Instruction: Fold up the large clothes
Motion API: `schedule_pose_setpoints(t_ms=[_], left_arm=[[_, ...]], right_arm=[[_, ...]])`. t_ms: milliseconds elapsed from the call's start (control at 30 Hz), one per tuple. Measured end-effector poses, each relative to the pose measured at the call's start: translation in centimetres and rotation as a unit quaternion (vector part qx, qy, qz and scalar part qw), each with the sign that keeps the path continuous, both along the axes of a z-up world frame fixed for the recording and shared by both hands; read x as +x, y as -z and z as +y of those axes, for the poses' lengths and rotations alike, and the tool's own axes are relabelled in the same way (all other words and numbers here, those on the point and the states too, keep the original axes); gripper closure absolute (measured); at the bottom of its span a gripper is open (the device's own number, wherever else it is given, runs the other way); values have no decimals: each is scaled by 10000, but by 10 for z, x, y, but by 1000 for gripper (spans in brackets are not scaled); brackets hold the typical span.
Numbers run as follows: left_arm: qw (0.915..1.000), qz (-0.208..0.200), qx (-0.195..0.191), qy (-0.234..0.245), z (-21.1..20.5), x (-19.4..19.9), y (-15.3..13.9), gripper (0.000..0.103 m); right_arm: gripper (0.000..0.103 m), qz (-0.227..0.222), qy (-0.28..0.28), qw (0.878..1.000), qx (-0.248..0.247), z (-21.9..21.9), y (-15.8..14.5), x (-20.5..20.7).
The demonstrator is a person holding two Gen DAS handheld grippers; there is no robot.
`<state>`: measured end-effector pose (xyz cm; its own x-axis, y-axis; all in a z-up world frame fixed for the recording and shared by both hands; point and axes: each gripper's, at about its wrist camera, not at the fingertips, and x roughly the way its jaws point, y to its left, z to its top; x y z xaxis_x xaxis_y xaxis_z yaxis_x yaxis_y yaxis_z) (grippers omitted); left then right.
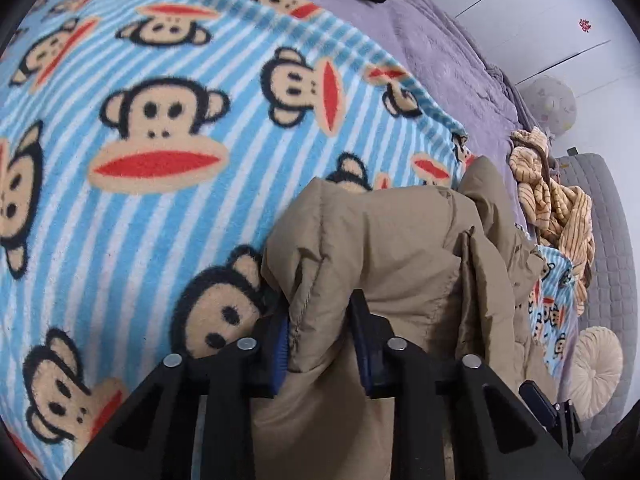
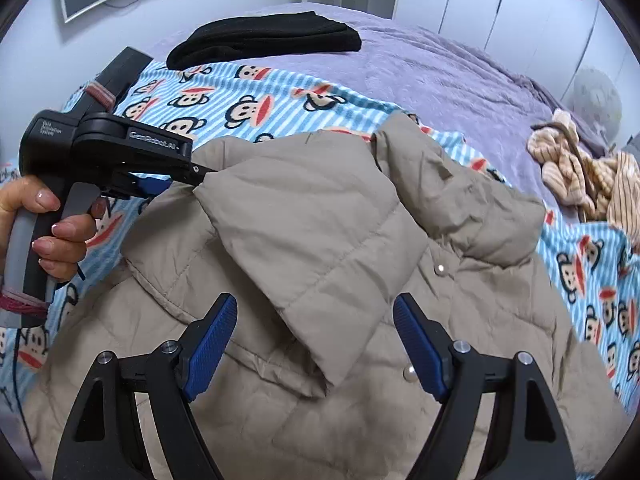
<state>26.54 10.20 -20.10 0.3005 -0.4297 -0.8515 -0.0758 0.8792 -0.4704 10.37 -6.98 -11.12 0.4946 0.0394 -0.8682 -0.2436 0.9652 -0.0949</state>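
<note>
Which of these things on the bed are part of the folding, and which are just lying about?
Part of the job:
- tan puffer jacket
- left gripper, clamped on the jacket's sleeve
- right gripper, open above the jacket

Lying about:
- monkey-print blanket under the jacket
- black folded garment
- striped yellow clothing
- purple bedspread

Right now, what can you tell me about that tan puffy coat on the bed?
The tan jacket is a quilted, padded coat of smooth, nylon-looking fabric with stitched seams and pale snap buttons. It lies crumpled on the monkey-print blanket covering the bed. One part, seemingly a sleeve, is lifted and folded across its body. The left gripper is clamped on a fold of it; the right gripper hovers open just above, not gripping.
</note>
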Motion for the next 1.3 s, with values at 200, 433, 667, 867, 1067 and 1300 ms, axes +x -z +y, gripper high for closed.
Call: schedule_pose_setpoints(t_ms=[200, 433, 667, 867, 1067, 1300], left_arm=[[9877, -850, 1281, 299, -25, -9, -28, 86], [9875, -604, 1443, 185, -24, -9, -5, 86], [9714, -975, 2152, 225, -19, -20, -44, 85], [9668, -1311, 2101, 632, -21, -40, -73, 85], [9685, -892, 2207, 737, -53, -39, -28, 85], [9758, -726, 1984, 555, -49, -43, 5, 85]], right_arm=[[99, -193, 453, 9986, -213, -17, 10, 18], [97, 722, 3370, 8957, 2811, -163, 61, -15], [86, 1137, 3749, 8409, 3733, -196, 81, -40], [85, 592, 4034, 8620, 3012, -224, 32, -74], [85, 192, 2972, 9160, 2687, -207, 9, -21], [100, 510, 2821, 9340, 2132, -209, 80, 19]])
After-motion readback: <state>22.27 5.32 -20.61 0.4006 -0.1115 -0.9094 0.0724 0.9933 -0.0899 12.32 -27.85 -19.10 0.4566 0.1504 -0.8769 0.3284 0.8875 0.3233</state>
